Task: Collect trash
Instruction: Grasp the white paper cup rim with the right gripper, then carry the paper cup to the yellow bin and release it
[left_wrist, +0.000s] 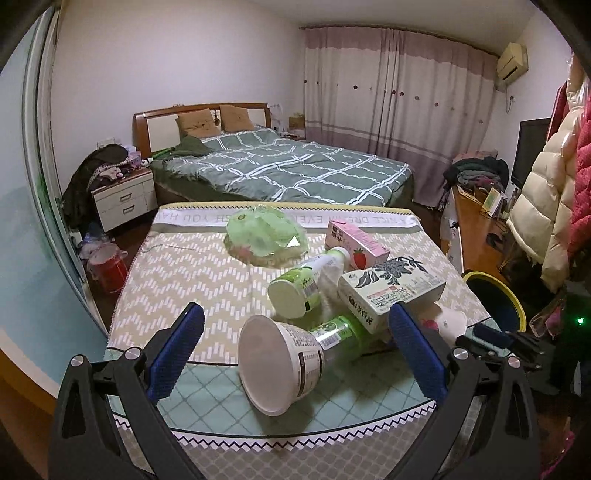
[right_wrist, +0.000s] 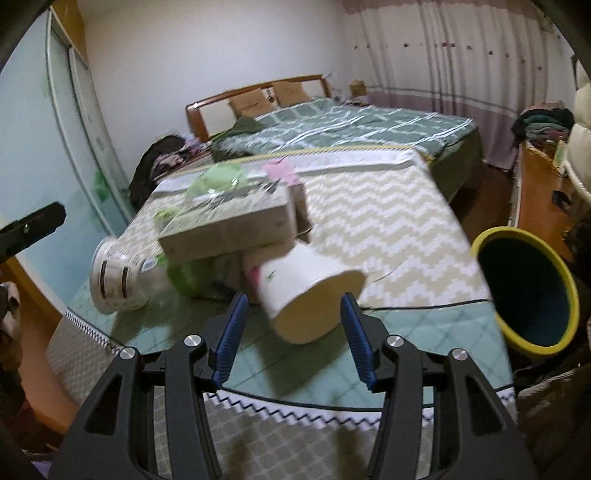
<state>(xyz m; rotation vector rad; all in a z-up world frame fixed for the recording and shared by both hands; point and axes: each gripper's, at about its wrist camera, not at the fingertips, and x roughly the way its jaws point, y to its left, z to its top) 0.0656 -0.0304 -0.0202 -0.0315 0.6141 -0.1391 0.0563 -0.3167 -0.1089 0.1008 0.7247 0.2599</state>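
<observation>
Trash lies in a heap on the table (left_wrist: 192, 266). In the left wrist view a white yogurt cup (left_wrist: 280, 365) lies on its side between the open fingers of my left gripper (left_wrist: 295, 328). Behind it lie a green bottle (left_wrist: 343, 334), a white bottle (left_wrist: 306, 284), a beige carton (left_wrist: 391, 291), a pink strawberry carton (left_wrist: 356, 243) and a green plastic bag (left_wrist: 266, 232). In the right wrist view my right gripper (right_wrist: 293, 310) is open, its blue pads either side of a white paper cup (right_wrist: 306, 291) lying on its side. The beige carton (right_wrist: 229, 225) and yogurt cup (right_wrist: 118, 277) lie behind it.
A yellow-rimmed dark bin (right_wrist: 524, 291) stands off the table's right edge; it also shows in the left wrist view (left_wrist: 495, 299). A bed (left_wrist: 288, 166) is beyond the table, a nightstand (left_wrist: 123, 199) to the left, a wooden desk (left_wrist: 476, 225) and hanging coats (left_wrist: 554, 184) to the right.
</observation>
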